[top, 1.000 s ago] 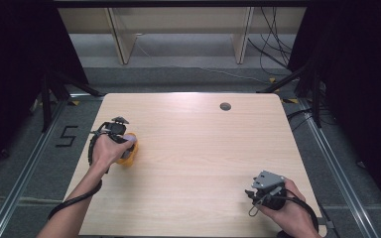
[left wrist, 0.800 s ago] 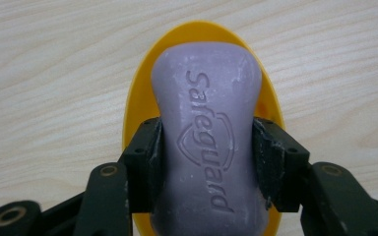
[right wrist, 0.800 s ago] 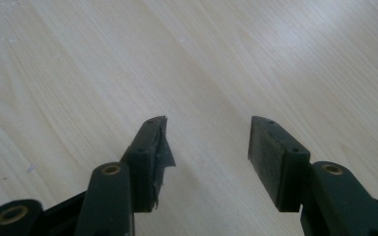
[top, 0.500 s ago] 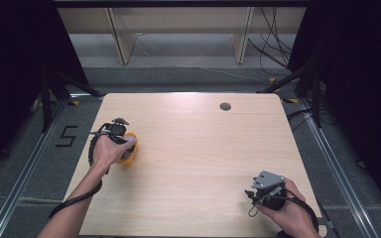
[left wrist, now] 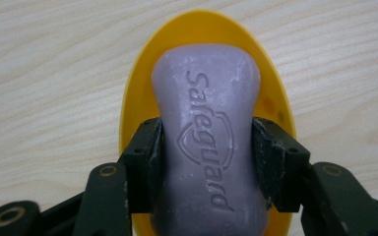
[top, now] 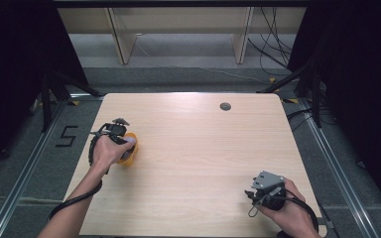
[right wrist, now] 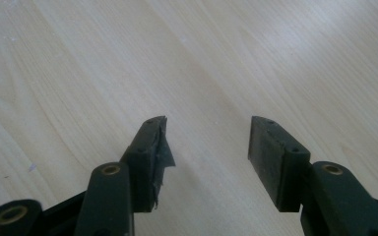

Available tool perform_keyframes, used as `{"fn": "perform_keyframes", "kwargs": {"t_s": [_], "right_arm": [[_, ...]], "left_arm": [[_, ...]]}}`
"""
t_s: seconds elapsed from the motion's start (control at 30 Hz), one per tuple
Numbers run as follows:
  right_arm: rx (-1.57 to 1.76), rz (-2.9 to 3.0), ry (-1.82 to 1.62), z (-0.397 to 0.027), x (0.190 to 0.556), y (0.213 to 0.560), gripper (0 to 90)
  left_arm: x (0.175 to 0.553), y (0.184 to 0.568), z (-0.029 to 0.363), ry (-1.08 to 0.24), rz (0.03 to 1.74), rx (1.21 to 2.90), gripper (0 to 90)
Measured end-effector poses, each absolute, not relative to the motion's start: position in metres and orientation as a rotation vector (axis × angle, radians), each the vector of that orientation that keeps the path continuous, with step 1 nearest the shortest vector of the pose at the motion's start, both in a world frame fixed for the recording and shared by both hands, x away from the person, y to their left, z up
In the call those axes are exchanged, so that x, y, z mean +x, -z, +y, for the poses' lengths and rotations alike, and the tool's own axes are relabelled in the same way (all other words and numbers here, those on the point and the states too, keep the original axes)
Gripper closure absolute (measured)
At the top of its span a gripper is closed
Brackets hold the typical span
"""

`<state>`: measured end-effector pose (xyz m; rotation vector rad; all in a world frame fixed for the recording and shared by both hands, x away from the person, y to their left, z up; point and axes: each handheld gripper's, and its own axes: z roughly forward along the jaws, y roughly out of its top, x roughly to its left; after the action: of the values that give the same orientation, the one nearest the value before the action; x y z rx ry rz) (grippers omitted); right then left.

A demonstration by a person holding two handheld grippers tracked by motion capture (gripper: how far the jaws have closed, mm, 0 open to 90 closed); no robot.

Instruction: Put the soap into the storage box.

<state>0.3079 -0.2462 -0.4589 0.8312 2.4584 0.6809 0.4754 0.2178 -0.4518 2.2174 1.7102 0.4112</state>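
**Lilac soap bar gripped over a yellow dish**

Lilac and matte, the soap bar (left wrist: 207, 142) has rounded corners and a slight waist at its middle. The word "Safeguard" and a shield outline are pressed into its top face, and faint white scuffs show near its edges. It lies lengthwise in an oval yellow soap dish (left wrist: 133, 98), whose glossy rim shows around the far end and both long sides of the bar.

In the left gripper view, the left gripper (left wrist: 206, 147) has its two black jaws clamped on the soap — one pad pressed flat against each long side, at the bar's waist.

From the high view, the dish (top: 130, 151) sits on a pale wooden table (top: 193, 148), near the table's left edge and about halfway along it. The person's left hand (top: 106, 151) covers most of the dish.

The right gripper (right wrist: 207, 142) is well apart from the dish, near the table's front right corner, held in the right hand (top: 287, 208). Its jaws stand apart with bare wood between them — nothing gripped. A torn scrap of tape hangs from its left pad (right wrist: 162, 147).

A small dark round disc (top: 225, 106) lies on the table, far from the dish, toward the back edge.
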Motion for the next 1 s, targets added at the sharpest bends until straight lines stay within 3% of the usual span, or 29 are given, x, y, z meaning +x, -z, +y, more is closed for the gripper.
{"fn": "perform_keyframes", "kwargs": {"t_s": [0.27,0.47,0.73,1.0], "right_arm": [[0.828,2.460,-0.678,-0.246,0.308,0.459,49.4],[0.830,2.458,-0.680,-0.246,0.308,0.459,49.4],[0.832,2.458,-0.681,-0.246,0.308,0.459,49.3],[0.829,2.459,-0.680,-0.246,0.308,0.459,49.3]], "left_arm": [[0.474,0.445,0.218,-0.462,1.686,2.198,48.6],[0.468,0.433,0.218,-0.501,1.646,2.183,43.2],[0.447,0.416,0.221,-0.554,1.569,2.142,36.9],[0.422,0.415,0.230,-0.567,1.503,2.106,36.7]]}}
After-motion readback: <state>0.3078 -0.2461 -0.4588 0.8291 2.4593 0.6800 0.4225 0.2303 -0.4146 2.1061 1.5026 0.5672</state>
